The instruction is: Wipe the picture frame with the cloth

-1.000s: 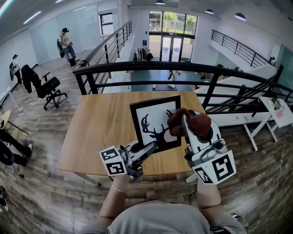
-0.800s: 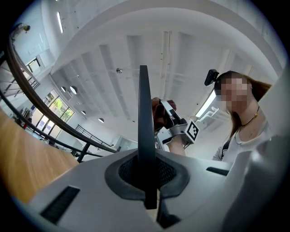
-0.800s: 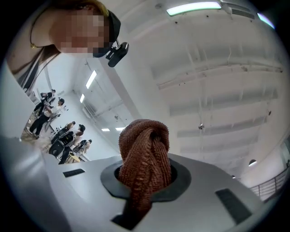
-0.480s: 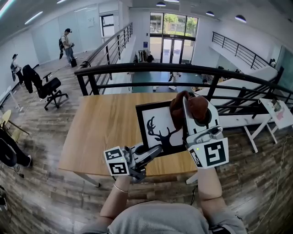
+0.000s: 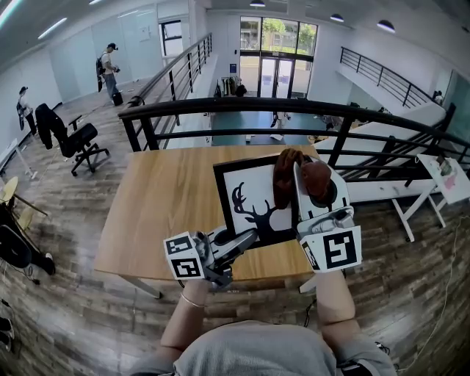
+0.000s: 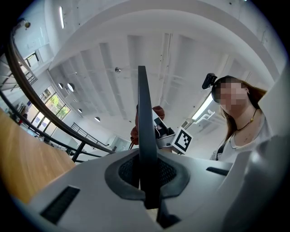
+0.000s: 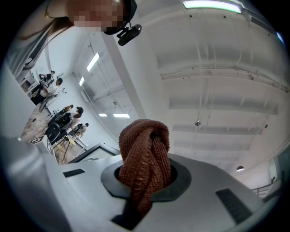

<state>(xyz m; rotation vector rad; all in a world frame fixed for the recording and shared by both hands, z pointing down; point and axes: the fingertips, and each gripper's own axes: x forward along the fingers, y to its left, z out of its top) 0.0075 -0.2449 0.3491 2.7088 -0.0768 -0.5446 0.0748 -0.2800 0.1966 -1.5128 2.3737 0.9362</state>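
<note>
While against picture frame (image 5: 246, 192), cloth (image 5: 283, 175) now higher

It was a large open-plan office hall: a black metal railing (image 5: 220, 109) edged a mezzanine, a black swivel chair (image 5: 77, 141) stood on grey plank flooring (image 5: 59, 220), glass entrance doors (image 5: 277, 77) beyond.

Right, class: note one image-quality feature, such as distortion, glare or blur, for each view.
Head view: fisheye bends the railing into an arc. Left gripper view: dark vignetted corners; the picture frame edge looms large. Right gripper view: cloth texture sharp, ceiling light glares at top.
</note>
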